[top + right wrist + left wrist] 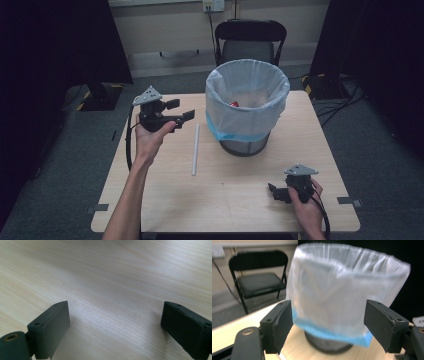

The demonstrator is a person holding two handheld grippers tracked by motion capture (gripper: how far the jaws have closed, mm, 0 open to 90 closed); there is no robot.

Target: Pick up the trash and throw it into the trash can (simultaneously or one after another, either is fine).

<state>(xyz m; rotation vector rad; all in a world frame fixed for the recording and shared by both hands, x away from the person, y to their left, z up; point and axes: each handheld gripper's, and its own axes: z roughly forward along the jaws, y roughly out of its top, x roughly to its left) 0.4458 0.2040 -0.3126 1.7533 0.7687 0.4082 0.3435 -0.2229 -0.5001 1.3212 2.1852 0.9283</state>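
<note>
A waste bin (247, 107) lined with a translucent white and blue bag stands at the back middle of the wooden table (235, 195); something red lies inside it. A white straw-like tube (195, 149) lies flat on the table left of the bin. My left gripper (181, 110) is held above the table's left part, pointing at the bin, open with nothing between its jaws. In the left gripper view the bin (342, 295) looms close ahead of the left gripper (328, 323). My right gripper (274, 192) rests low near the front right, open; in the right gripper view it (115, 327) frames bare table (112, 277).
A black folding chair (250, 42) stands behind the table, beyond the bin. Dark curtains hang at both sides, and cables lie on the floor at the right. The table's front edge runs just below my right hand.
</note>
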